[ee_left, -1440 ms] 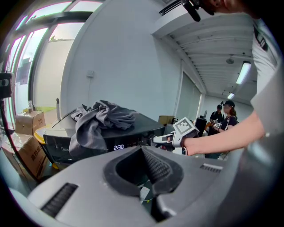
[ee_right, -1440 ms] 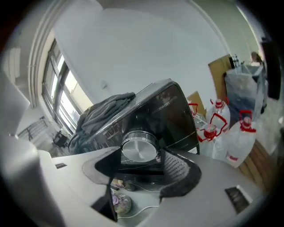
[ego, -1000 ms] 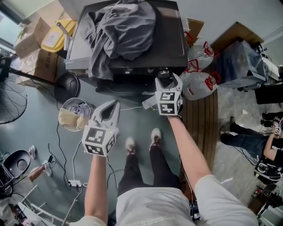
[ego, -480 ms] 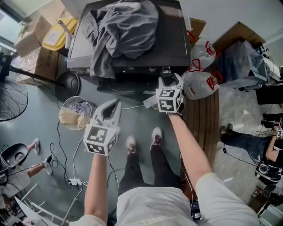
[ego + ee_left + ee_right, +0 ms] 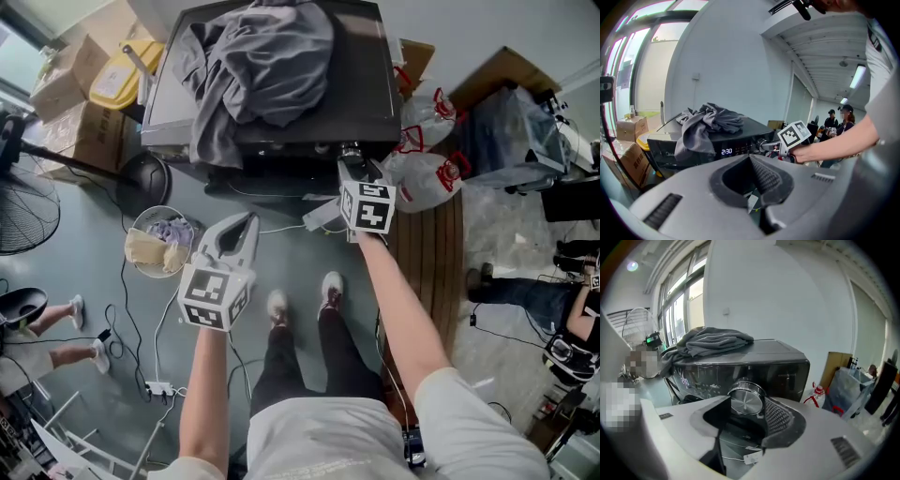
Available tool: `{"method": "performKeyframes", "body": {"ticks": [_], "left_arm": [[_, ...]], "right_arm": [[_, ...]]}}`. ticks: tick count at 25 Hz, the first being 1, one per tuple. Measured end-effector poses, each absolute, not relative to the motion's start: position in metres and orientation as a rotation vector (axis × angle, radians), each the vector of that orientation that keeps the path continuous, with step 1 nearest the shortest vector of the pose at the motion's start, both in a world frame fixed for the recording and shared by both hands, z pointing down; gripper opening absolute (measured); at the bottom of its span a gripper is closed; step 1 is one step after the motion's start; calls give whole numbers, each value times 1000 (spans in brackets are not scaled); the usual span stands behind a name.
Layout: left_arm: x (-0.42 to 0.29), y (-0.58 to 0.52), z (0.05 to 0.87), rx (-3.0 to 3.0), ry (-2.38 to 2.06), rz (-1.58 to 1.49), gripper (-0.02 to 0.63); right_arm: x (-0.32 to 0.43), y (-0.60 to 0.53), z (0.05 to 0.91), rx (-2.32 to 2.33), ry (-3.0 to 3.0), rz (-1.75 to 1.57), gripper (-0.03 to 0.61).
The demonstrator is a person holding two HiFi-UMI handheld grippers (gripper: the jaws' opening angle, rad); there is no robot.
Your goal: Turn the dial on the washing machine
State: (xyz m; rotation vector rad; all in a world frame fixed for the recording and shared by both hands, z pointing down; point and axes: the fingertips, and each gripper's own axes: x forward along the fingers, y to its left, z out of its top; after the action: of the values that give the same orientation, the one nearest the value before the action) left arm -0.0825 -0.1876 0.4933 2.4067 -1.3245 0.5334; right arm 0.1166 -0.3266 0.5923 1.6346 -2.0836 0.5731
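Observation:
A dark washing machine [image 5: 281, 141] stands ahead with grey clothing [image 5: 262, 66] heaped on its top. Its round metal dial [image 5: 746, 401] sits on the front panel, right of the lit display [image 5: 726, 151]. My right gripper [image 5: 354, 171] is up against the panel, and its jaws are closing on the dial [image 5: 351, 152]. The dial fills the gap between the pads [image 5: 777, 417]. My left gripper [image 5: 239, 225] hangs lower left, away from the machine, shut and holding nothing. In the left gripper view the right gripper's marker cube [image 5: 796, 134] shows at the panel.
A round basket of laundry [image 5: 159, 242] sits on the floor to the left. White plastic bags [image 5: 427, 178] lie right of the machine by a wooden strip [image 5: 427, 272]. Cardboard boxes [image 5: 70, 103], a fan [image 5: 23, 211] and floor cables [image 5: 157, 387] are at left; people stand at far right.
My right gripper has moved up to the panel and a little right, and its marker cube has tilted clockwise. The left gripper has barely moved.

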Motion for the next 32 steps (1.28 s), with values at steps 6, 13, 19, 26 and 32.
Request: {"method": "performKeyframes", "body": {"ticks": [6, 13, 19, 26, 32], "left_arm": [[-83, -186, 493, 2402, -1333, 530, 8], [-84, -181, 490, 2401, -1339, 525, 8], [-84, -177, 493, 2398, -1339, 525, 8], [-81, -175, 493, 2399, -1339, 519, 8], [-82, -175, 496, 2395, -1337, 522, 8]], "right_arm": [[118, -328, 593, 1644, -2145, 701, 232], [118, -327, 593, 1641, -2173, 754, 233], [120, -328, 593, 1661, -2261, 953, 232], [122, -328, 595, 1664, -2310, 1088, 232], [122, -327, 596, 1692, -2329, 1225, 232]]}}
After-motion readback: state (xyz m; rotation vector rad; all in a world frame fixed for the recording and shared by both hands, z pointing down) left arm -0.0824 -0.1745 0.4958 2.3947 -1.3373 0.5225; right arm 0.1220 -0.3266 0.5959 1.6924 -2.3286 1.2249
